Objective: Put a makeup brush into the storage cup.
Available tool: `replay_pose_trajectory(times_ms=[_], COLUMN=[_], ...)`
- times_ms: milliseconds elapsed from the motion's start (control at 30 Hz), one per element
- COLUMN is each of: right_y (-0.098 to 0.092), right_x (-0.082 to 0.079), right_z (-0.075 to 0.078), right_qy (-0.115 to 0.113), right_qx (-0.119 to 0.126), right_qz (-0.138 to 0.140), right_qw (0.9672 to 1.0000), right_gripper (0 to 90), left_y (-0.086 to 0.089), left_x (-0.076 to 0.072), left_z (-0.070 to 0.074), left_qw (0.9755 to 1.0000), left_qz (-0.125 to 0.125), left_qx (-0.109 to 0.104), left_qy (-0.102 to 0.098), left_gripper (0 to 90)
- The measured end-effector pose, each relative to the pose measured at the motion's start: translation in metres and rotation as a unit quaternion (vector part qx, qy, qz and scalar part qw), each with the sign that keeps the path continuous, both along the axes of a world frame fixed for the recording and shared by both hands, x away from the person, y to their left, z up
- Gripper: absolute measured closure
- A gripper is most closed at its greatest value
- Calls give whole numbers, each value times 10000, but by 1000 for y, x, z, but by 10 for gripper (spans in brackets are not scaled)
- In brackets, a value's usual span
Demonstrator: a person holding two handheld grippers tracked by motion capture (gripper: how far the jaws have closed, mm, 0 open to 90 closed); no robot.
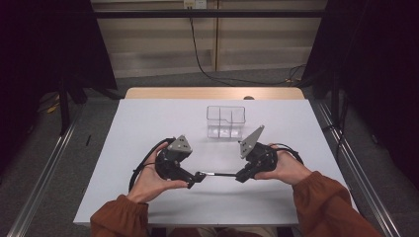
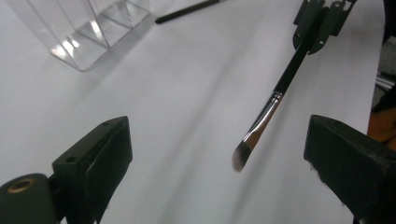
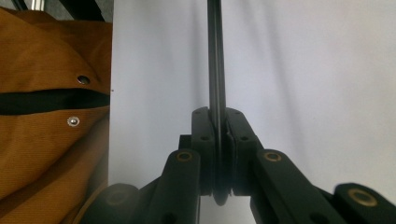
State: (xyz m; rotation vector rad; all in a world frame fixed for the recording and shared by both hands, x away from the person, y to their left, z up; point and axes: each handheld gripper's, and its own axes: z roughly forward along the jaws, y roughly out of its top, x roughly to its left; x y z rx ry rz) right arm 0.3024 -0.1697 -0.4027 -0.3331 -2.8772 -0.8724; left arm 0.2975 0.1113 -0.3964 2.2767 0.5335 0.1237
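Right claw [image 3: 218, 140] clamped on makeup brush [image 2: 268, 119] handle; left claw [image 2: 219, 154] wide open, bristle tip between pads, untouched. Clear organiser [image 1: 226, 121] beyond on tabletop [image 1: 148, 118].

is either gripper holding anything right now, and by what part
The right gripper is shut on the makeup brush, gripping its black handle. The left gripper is open, with the bristle tip free between its jaws.
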Motion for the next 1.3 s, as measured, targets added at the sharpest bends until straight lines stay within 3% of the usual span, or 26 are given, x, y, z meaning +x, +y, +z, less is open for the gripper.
replay_pose_trajectory(times_ms=[67,300,367,533,833,967,1100,1233,1300], right_y=[-5,-19,-22,-28,-37,-41,-43,-43,-44], right_x=[-1,-5,-6,-11,-19,-22,-24,-26,-27], right_z=[0,-4,-5,-10,-19,-21,-21,-26,-27], right_qy=[-16,-50,-40,-32,-26,-55,-130,-211,-285], right_qx=[87,306,380,628,931,1160,1482,1612,1805], right_qz=[-79,-370,-442,-687,-990,-1122,-1259,-1311,-1409], right_qw=[9999,9988,9983,9957,9907,9869,9808,9780,9730], right_gripper=[836,836,836,836,836,836,836,836,836], left_y=[2,12,16,23,28,29,29,32,32], left_x=[-3,-6,-9,-13,-17,-18,-18,-18,-18], left_z=[-1,-5,-4,-7,-9,-11,-12,-13,-13], left_qw=[9999,9996,9990,9982,9963,9955,9949,9942,9938], left_qz=[59,144,226,226,476,569,661,700,721], left_qx=[-135,-240,-381,-528,-672,-708,-685,-748,-763], left_qy=[14,-59,-84,-169,-252,-271,-335,-338,-371], left_gripper=[71,40,43,34,34,34,34,34,34])
